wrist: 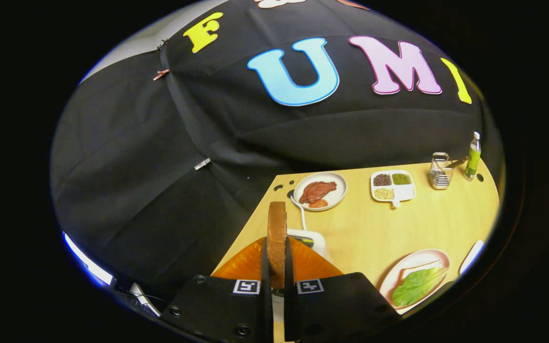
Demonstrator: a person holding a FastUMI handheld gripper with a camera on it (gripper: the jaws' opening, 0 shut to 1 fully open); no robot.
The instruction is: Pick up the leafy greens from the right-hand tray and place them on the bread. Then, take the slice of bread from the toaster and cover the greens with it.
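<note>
My gripper [277, 267] is shut on a slice of brown bread [277, 233], held upright and edge-on between both fingers. The slice stands above the orange toaster [246, 264], which lies just ahead of the fingers at the table's near left corner. To the right of the fingers, a pale plate [410, 264] carries a second slice of bread with the leafy greens [415, 286] lying on top of it.
On the wooden table [365, 228] beyond the fingers sit a plate with meat [320, 191], a divided dish of beans [392, 186], a metal grater [440, 170] and a green bottle [472, 157]. A white tray edge [472, 256] shows right of the greens. A white cord runs behind the toaster.
</note>
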